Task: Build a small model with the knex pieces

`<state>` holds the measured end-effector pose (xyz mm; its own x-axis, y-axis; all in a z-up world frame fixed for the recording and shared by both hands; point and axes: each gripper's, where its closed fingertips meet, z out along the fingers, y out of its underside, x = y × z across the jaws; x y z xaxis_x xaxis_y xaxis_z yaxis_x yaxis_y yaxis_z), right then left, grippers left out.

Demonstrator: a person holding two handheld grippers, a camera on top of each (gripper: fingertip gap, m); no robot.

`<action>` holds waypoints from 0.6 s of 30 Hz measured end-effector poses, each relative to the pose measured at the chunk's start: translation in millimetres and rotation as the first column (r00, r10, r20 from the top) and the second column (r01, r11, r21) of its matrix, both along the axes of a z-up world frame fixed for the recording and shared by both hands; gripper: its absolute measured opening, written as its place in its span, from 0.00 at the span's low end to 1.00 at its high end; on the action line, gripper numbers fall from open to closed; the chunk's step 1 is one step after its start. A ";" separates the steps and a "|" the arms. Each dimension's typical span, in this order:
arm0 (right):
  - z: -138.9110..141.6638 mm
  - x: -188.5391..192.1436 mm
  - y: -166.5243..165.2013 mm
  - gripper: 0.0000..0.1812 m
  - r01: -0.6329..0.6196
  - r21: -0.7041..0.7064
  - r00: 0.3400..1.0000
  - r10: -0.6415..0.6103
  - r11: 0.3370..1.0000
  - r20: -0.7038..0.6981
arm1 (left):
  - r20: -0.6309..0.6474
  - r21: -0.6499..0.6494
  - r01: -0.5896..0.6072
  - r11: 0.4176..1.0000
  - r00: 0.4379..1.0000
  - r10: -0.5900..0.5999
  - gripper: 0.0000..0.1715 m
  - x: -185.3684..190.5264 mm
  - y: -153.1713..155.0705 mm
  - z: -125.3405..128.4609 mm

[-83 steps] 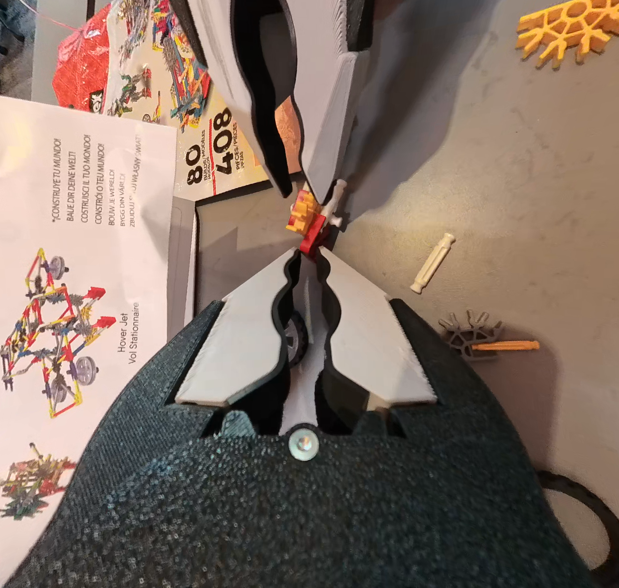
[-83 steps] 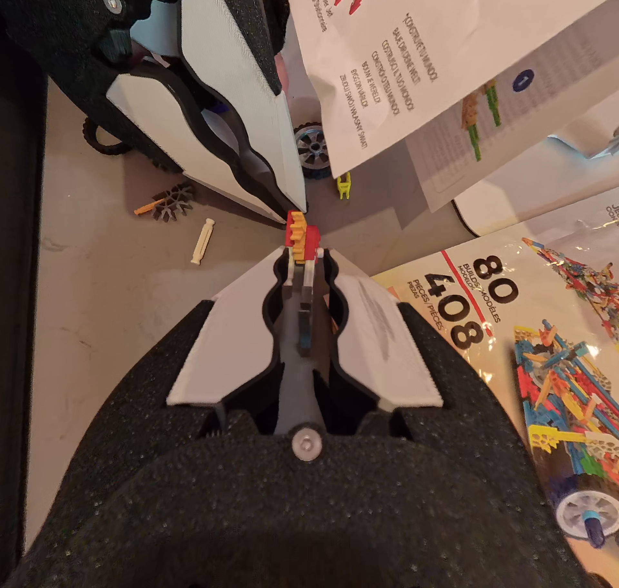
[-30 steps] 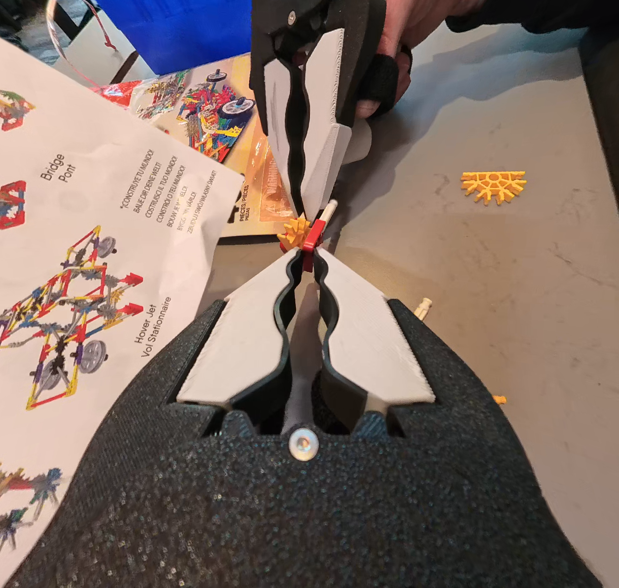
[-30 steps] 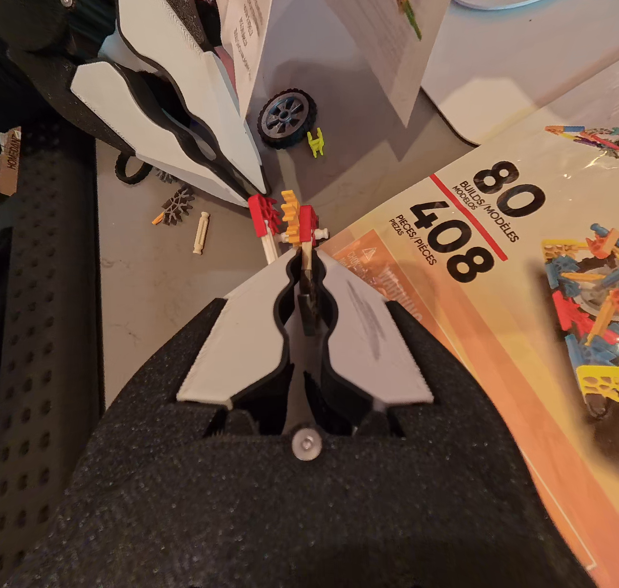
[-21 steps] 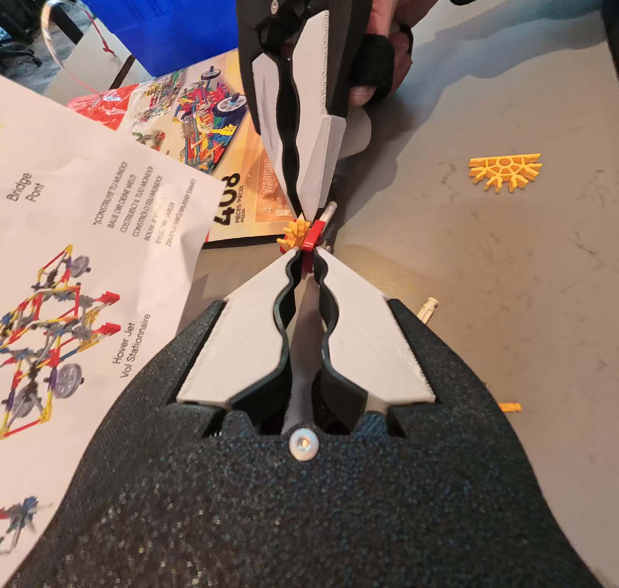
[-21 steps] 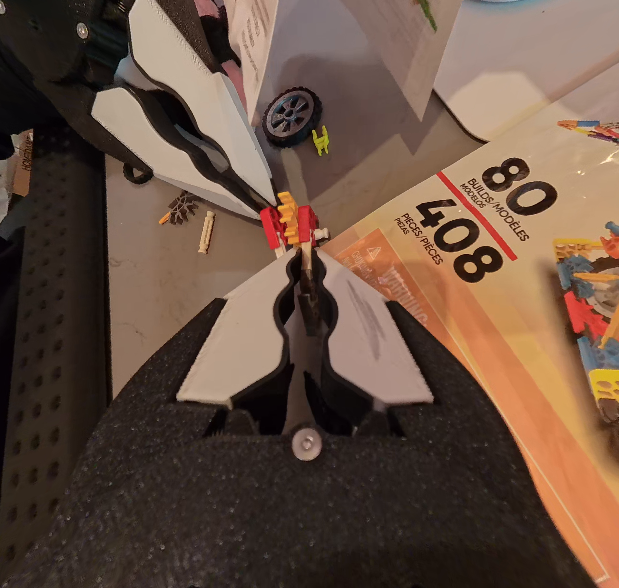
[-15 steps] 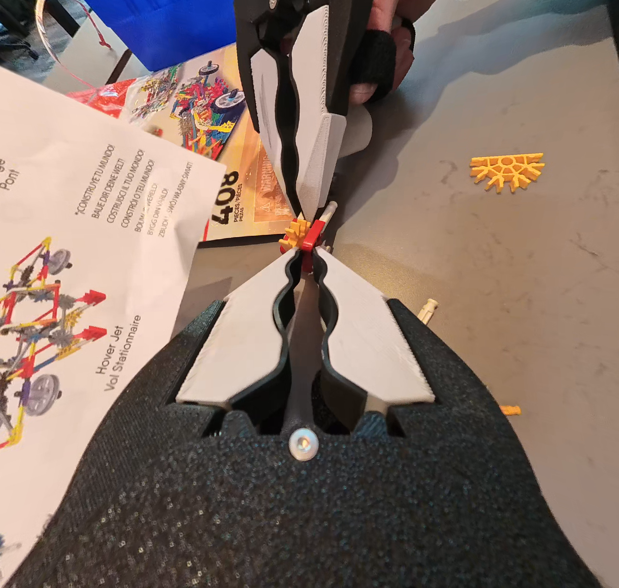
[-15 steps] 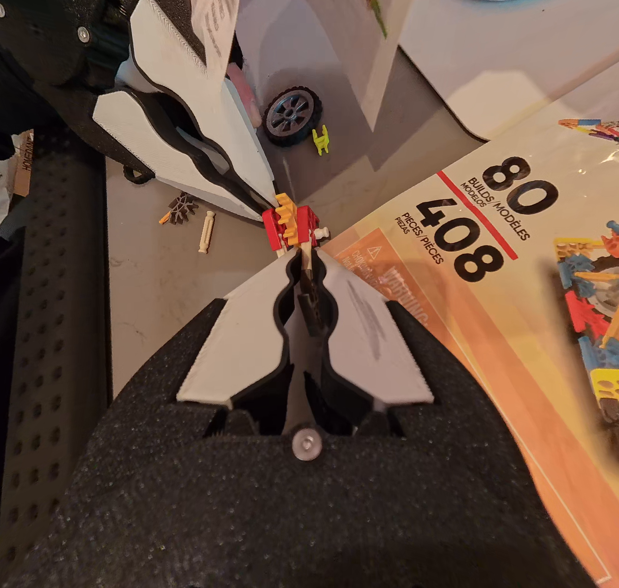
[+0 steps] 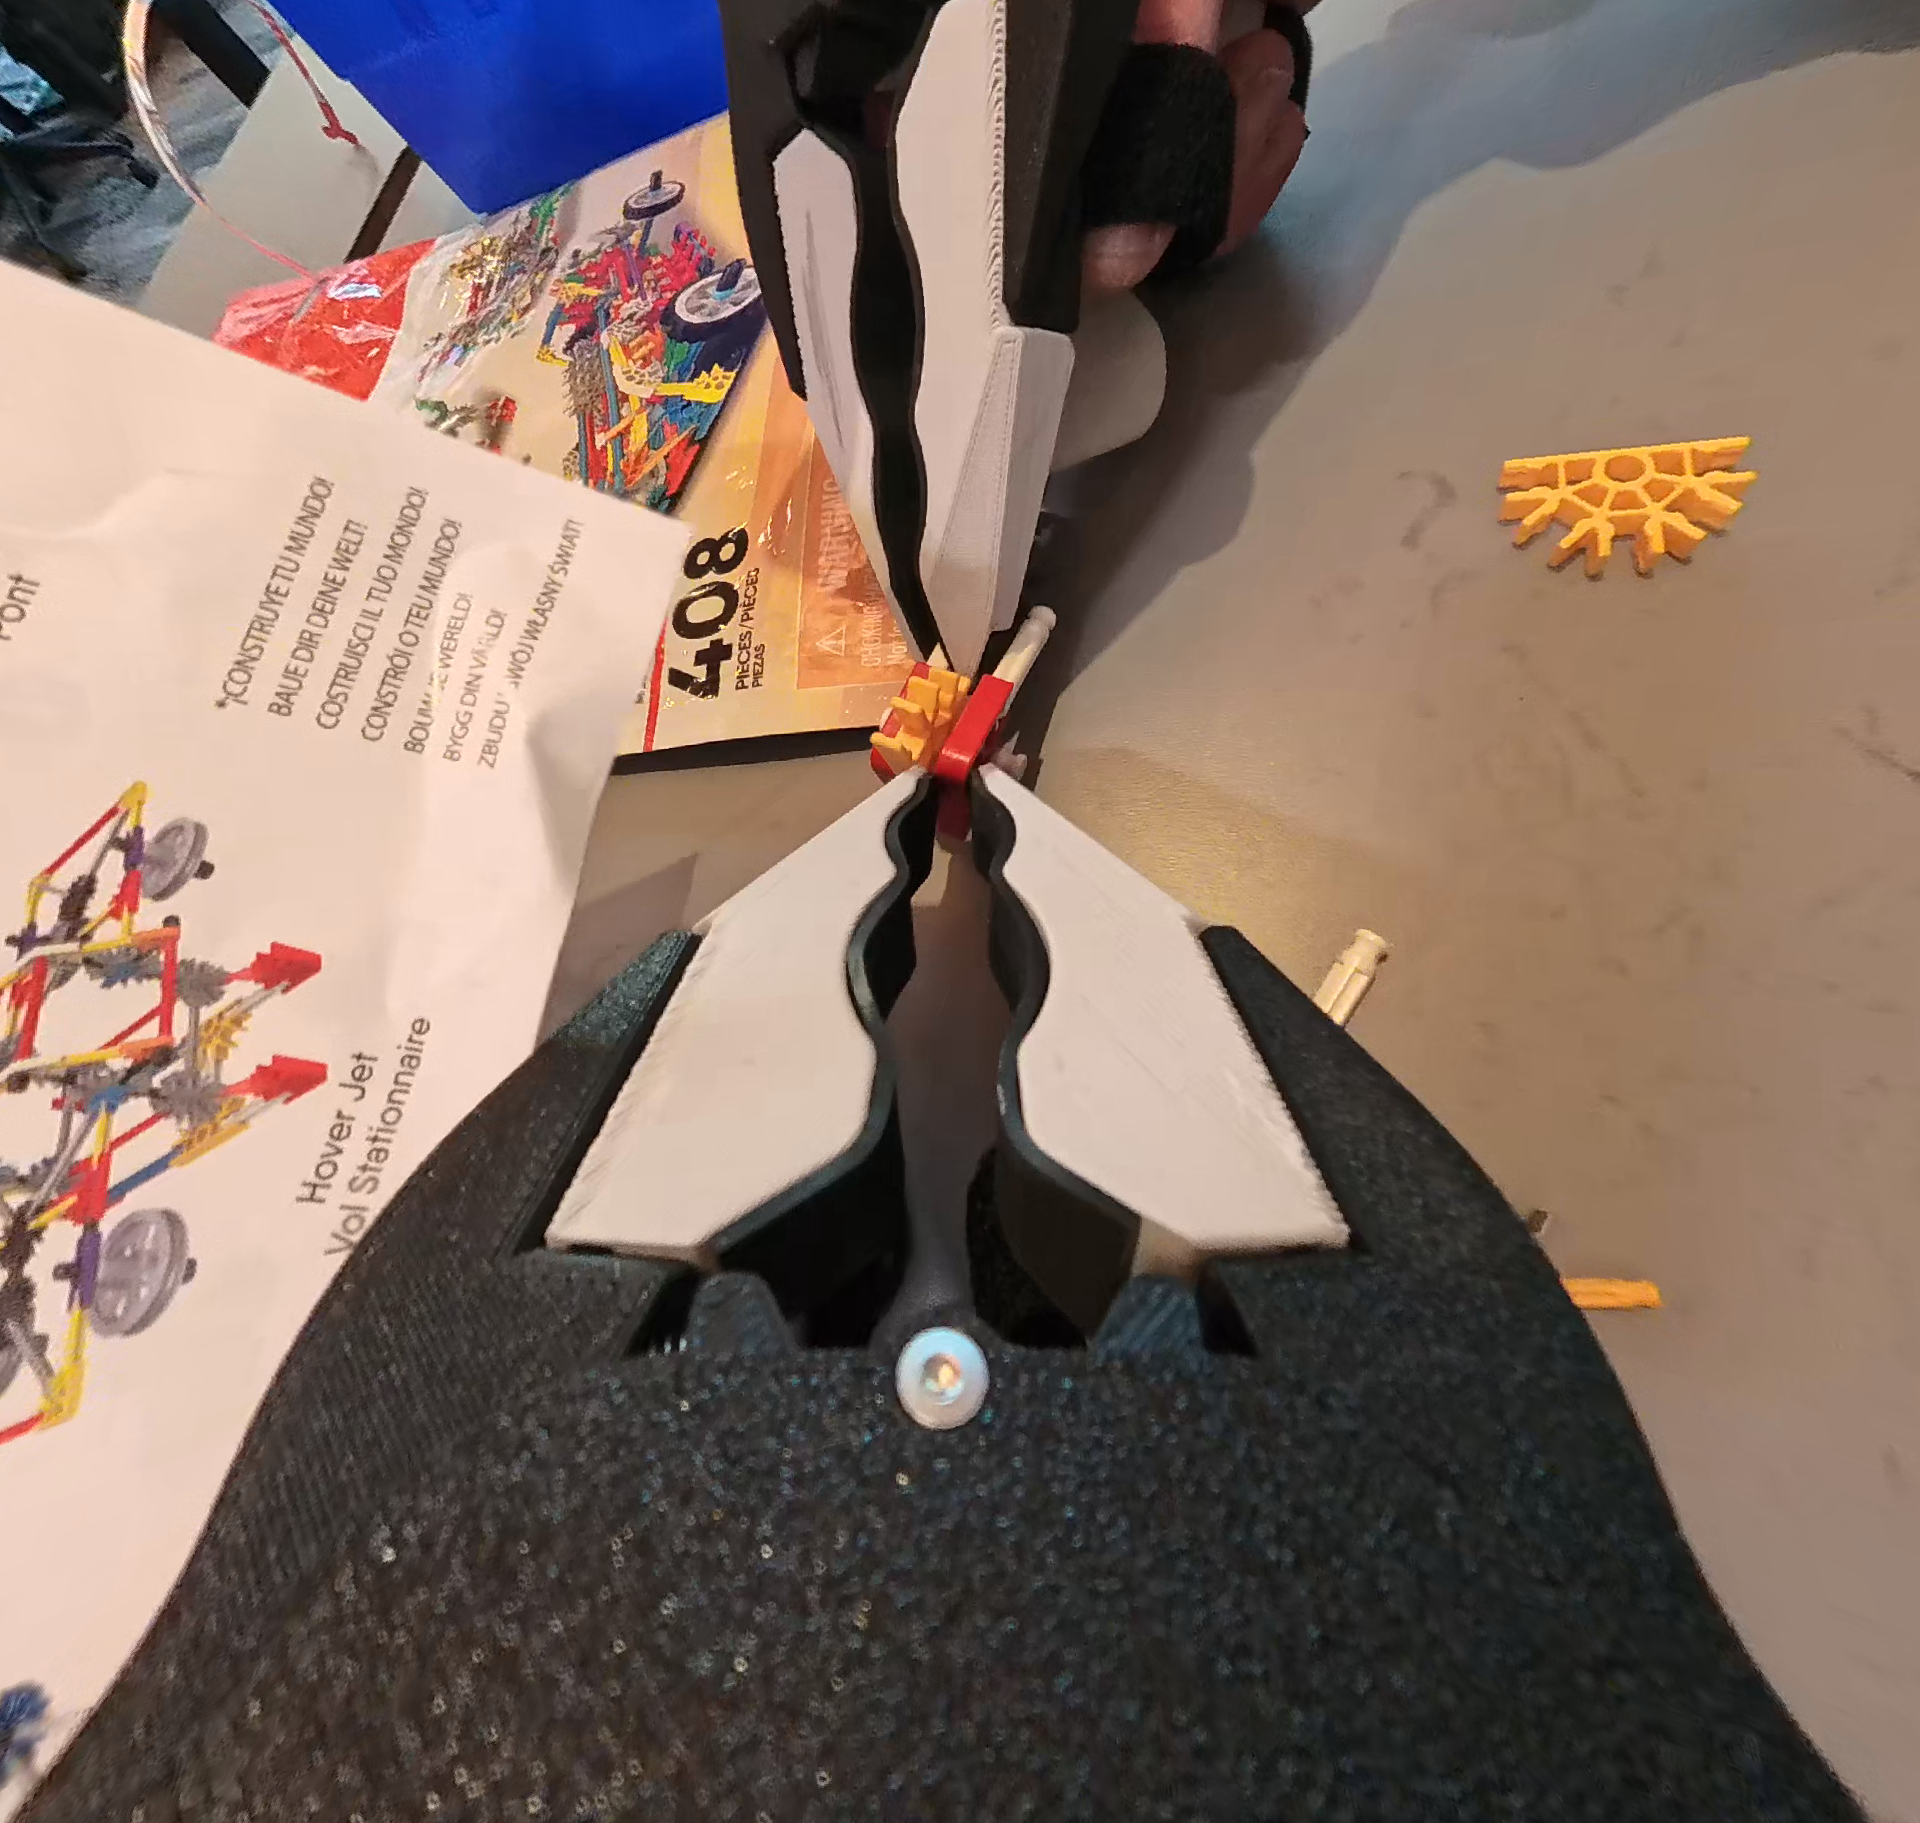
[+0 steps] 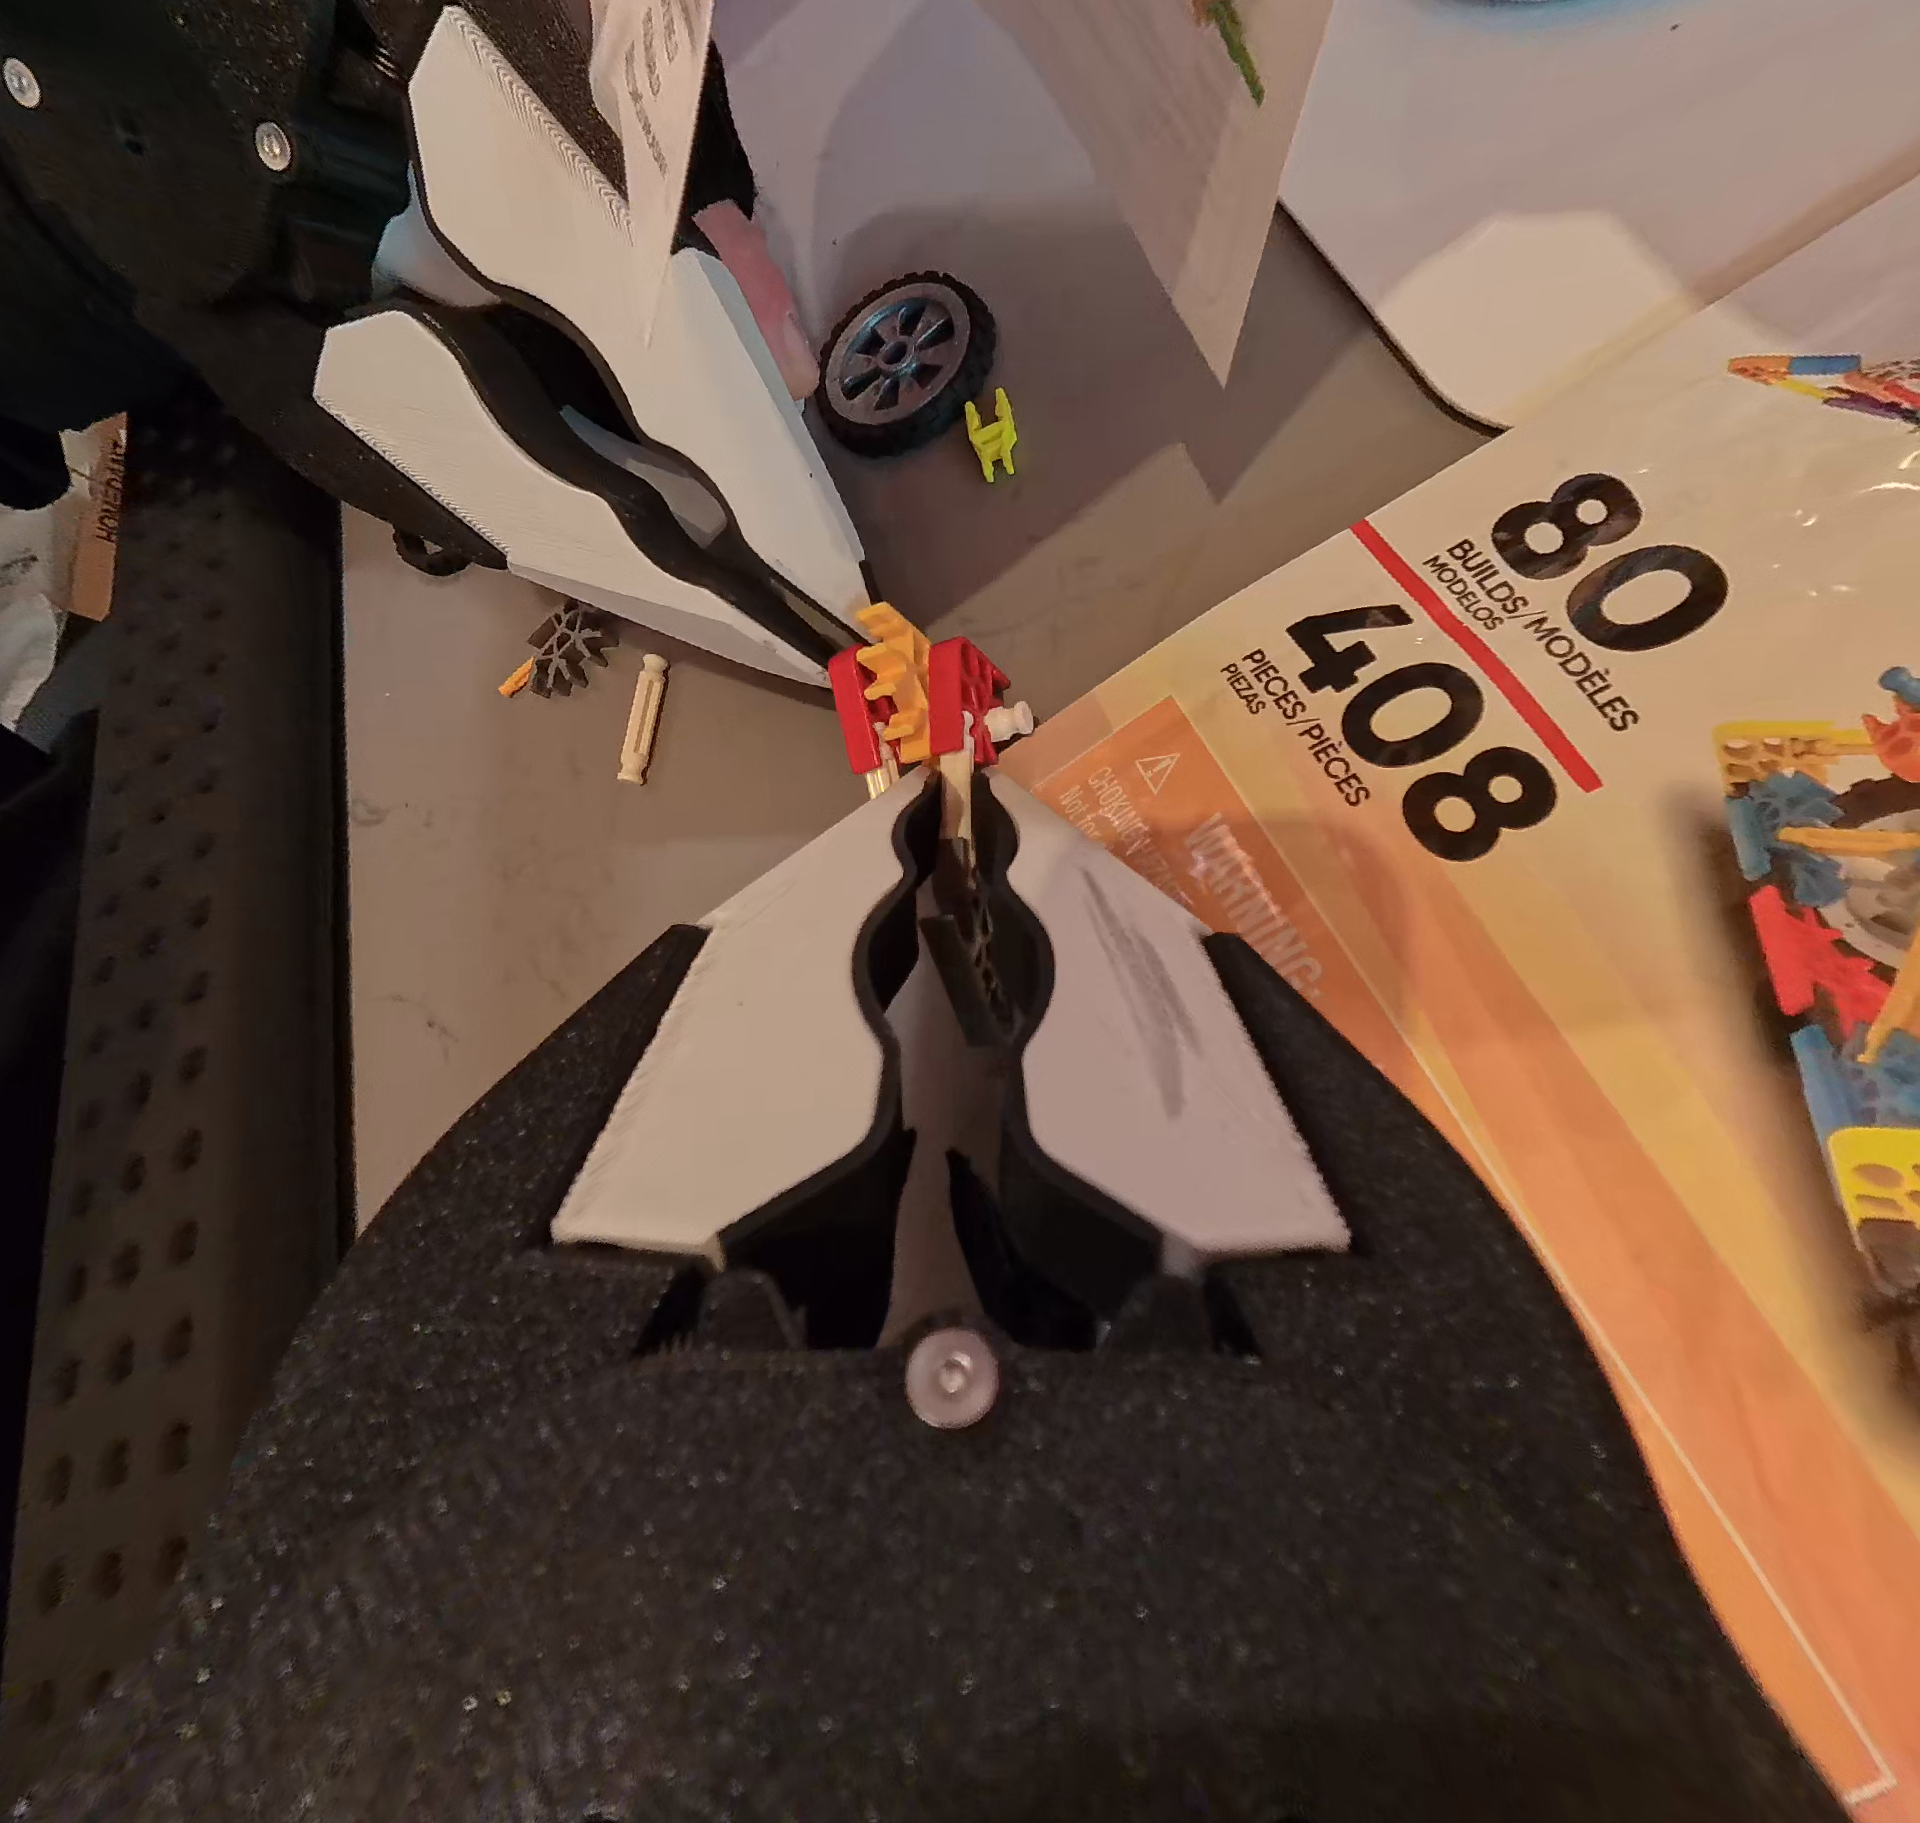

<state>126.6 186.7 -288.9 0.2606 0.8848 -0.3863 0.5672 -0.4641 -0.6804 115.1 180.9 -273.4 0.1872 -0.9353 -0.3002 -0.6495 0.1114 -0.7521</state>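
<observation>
My left gripper (image 9: 945, 786) is shut on a red connector (image 9: 961, 734) at its fingertips. That connector sits against a yellow toothed connector (image 9: 920, 708) and a white rod (image 9: 1023, 646). My right gripper (image 10: 951, 781) is shut on the white rod (image 10: 961, 771) of a small assembly: a second red connector (image 10: 966, 698), the yellow connector (image 10: 894, 672) and the left gripper's red connector (image 10: 857, 713) pressed together. A dark piece (image 10: 971, 942) lies between the right fingers. The two grippers meet tip to tip above the grey table (image 9: 1455, 838).
A white instruction sheet (image 9: 260, 734) and a printed toy pack (image 10: 1455, 838) lie close by. Loose on the table are a black wheel (image 10: 904, 365), a lime clip (image 10: 992, 433), a cream rod (image 10: 642, 703), a grey snowflake connector (image 10: 566, 646) and a yellow fan connector (image 9: 1626, 500). A blue bin (image 9: 499, 38) stands behind.
The left gripper's red connector was apart from the yellow connector a second ago. It has moved in and now sits pressed against it. Both grippers stayed shut.
</observation>
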 end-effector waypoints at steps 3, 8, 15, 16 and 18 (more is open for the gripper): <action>0.3 -0.6 0.8 0.02 0.003 -0.004 1.000 -0.003 1.000 -0.001 | -0.009 0.013 -0.002 1.000 1.000 0.002 0.03 0.5 0.8 -0.1; 0.1 -1.1 0.9 0.02 0.001 -0.008 1.000 -0.001 1.000 -0.001 | -0.020 0.030 -0.007 1.000 1.000 0.007 0.03 2.4 0.4 -2.7; 0.4 -2.1 0.8 0.02 -0.003 -0.025 1.000 0.003 1.000 -0.004 | -0.047 0.064 -0.013 0.998 0.999 0.016 0.02 3.9 1.3 -2.9; 0.0 -2.2 0.4 0.02 -0.004 -0.026 1.000 0.004 1.000 -0.004 | -0.046 0.068 -0.015 0.998 0.999 0.018 0.02 4.2 1.5 -2.9; 0.1 -2.3 0.9 0.02 -0.004 -0.022 1.000 0.004 1.000 -0.001 | -0.044 0.070 -0.019 0.997 0.999 0.022 0.02 5.4 2.0 -2.6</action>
<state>124.2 187.6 -288.9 0.2564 0.8771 -0.4061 0.5682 -0.4767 -0.6707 120.5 182.8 -276.0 0.1909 -0.9080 -0.3730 -0.6854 0.1487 -0.7128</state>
